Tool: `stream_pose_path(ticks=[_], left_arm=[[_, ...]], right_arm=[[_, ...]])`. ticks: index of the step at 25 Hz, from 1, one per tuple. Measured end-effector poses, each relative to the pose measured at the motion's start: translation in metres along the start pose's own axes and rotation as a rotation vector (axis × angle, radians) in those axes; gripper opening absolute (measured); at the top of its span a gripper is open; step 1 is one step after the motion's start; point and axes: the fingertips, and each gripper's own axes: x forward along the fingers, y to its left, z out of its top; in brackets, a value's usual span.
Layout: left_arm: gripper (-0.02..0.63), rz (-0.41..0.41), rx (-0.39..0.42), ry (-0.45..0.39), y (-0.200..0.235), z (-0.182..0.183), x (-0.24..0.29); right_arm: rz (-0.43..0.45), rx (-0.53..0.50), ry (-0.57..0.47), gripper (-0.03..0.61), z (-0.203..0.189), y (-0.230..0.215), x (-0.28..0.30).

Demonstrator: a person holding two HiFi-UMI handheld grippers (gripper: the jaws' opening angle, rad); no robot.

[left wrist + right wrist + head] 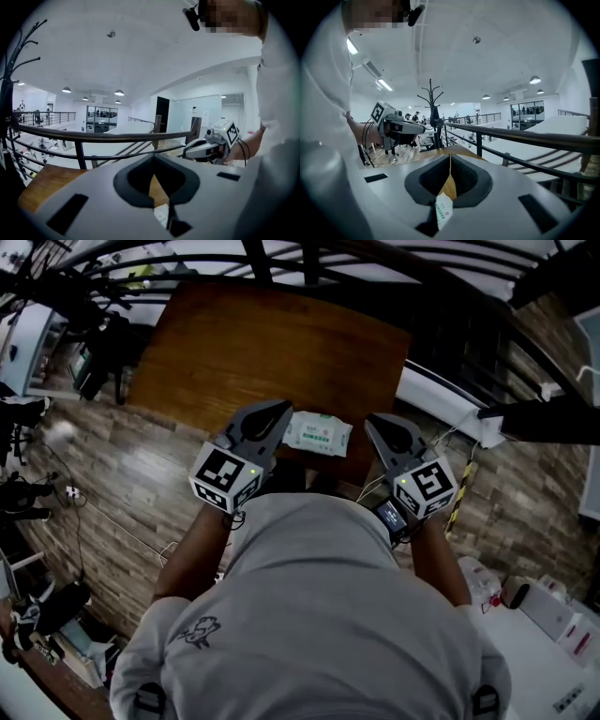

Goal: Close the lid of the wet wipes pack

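The wet wipes pack (319,433), white with a green label, lies flat on the near edge of the brown wooden table (262,343). I cannot tell how its lid stands. Both grippers are held up in the air above it, close to the person's chest. My left gripper (277,409) hangs to the left of the pack, my right gripper (375,420) to its right. Neither touches the pack. In the left gripper view the jaw tips (153,157) meet, and a corner of the pack (161,215) shows below them. The right gripper's tips (450,157) also meet, with the pack (443,211) far below.
A black railing (93,137) runs past the table's far side, above a lower floor. A coat rack (433,108) stands near the table's left end. Plank flooring (122,474) surrounds the table. A white bench with small items (553,634) sits at the lower right.
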Motion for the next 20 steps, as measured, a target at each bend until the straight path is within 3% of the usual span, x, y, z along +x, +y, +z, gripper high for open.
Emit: stream_pose_path(ticks=[11,20], left_arm=[[0.014,-0.062,0.049,-0.047,-0.010,0.016,-0.045],[0.013,-0.091,0.069,-0.076,-0.009,0.006,-0.137]], right_arm=[[-0.053,0.049,-0.078,0.035,0.022,0.031,-0.005],[-0.111,0.053,-0.130,0.037,0.038,0.109,-0.006]])
